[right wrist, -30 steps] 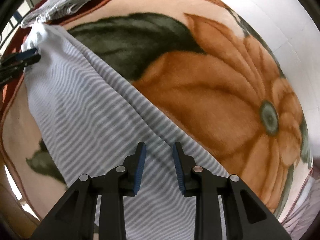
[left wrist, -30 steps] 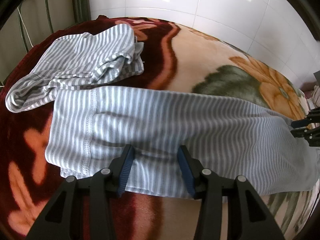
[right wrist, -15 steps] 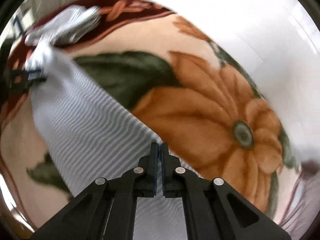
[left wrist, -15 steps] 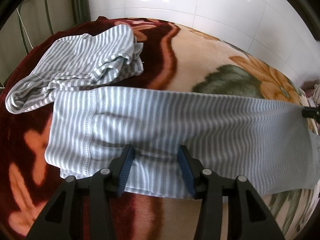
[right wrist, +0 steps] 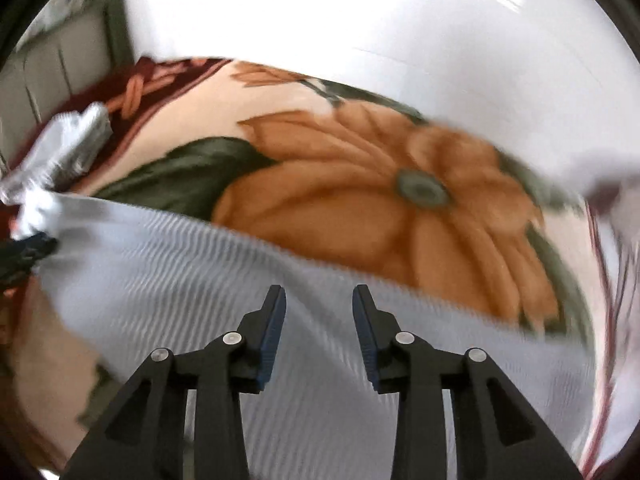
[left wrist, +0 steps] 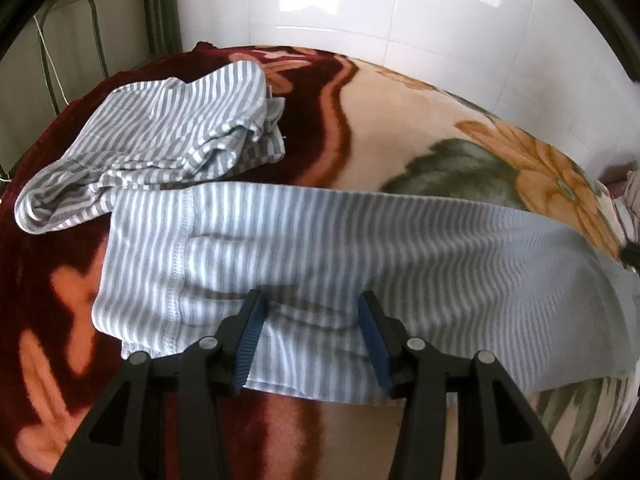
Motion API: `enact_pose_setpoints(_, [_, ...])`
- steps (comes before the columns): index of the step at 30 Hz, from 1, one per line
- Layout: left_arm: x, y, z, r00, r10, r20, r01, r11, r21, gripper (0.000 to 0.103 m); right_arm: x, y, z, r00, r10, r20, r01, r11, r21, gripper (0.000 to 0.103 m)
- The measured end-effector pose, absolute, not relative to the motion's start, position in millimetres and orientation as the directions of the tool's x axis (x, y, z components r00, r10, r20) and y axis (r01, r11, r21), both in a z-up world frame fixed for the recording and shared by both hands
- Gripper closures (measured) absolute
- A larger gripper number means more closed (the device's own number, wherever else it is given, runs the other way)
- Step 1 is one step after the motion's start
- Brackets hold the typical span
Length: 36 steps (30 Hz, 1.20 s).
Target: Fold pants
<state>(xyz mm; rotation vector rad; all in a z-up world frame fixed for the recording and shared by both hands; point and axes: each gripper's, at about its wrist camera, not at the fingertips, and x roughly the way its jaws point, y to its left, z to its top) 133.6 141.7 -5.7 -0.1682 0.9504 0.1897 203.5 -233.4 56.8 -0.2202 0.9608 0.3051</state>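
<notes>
Pants [left wrist: 360,264] lie flat on the blanket [left wrist: 380,120], left tool [left wrist: 312,320] spread, right tool [right wrist: 319,316] just reopened, pinching nothing.

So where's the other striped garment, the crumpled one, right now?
In the left wrist view the crumpled striped garment lies upper left on the dark red part of the floral blanket, just beyond the waistband end of the flat striped pants.

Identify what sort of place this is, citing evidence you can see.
Probably a bedroom at home: a plush floral blanket covers what looks like a bed, against a white tiled wall, with striped pants laid out.
</notes>
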Motion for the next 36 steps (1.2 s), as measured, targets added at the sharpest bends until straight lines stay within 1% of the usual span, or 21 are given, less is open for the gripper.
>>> enact_pose_setpoints(4, [119.2, 127.1, 10.1, 0.588, 0.077, -0.805, -0.18, 0.983, -0.037, 0.052, 148.3, -289.6, 70.9, 0.52, 0.157, -0.839, -0.261, 0.965, 0.019, 0.067])
enact_pose_setpoints(7, [108.7, 105.9, 29.0, 0.599, 0.082, -0.797, -0.139, 0.99, -0.002, 0.052, 113.9, -330.1, 72.4, 0.519, 0.122, -0.846, -0.196, 0.98, 0.022, 0.067])
enact_pose_setpoints(11, [98.3, 74.4, 57.8, 0.594, 0.027, -0.804, -0.091, 0.995, -0.034, 0.052, 81.6, -377.8, 72.1, 0.506, 0.1, -0.857, -0.115, 0.992, 0.048, 0.067])
enact_pose_setpoints(16, [87.1, 31.3, 105.7, 0.606, 0.018, -0.795, -0.041, 0.999, -0.008, 0.052, 64.0, -415.2, 81.9, 0.537, 0.106, -0.837, -0.075, 0.994, 0.078, 0.067])
enact_pose_setpoints(21, [78.8, -11.8, 154.7, 0.643, -0.026, -0.765, -0.006, 0.999, -0.039, 0.052, 62.4, -431.5, 100.5, 0.584, 0.148, -0.798, -0.082, 0.989, 0.124, 0.067])
enact_pose_setpoints(25, [79.2, -52.2, 183.1, 0.675, -0.05, -0.736, 0.046, 0.999, -0.026, 0.052, 67.8, -437.3, 109.7, 0.603, 0.16, -0.781, -0.083, 0.987, 0.138, 0.067])
enact_pose_setpoints(29, [84.3, -85.6, 185.4, 0.677, -0.096, -0.729, 0.089, 0.995, -0.048, 0.05, 74.2, -437.0, 111.6, 0.608, 0.167, -0.776, -0.095, 0.986, 0.137, 0.067])
enact_pose_setpoints(33, [97.9, -111.3, 160.3, 0.648, -0.119, -0.752, 0.113, 0.992, -0.06, 0.05, 92.3, -435.6, 102.0, 0.595, 0.168, -0.786, -0.11, 0.986, 0.127, 0.067])
enact_pose_setpoints(36, [113.7, -126.9, 130.0, 0.629, -0.116, -0.768, 0.132, 0.99, -0.041, 0.05, 109.9, -434.1, 91.0, 0.582, 0.168, -0.796, -0.124, 0.985, 0.117, 0.067])
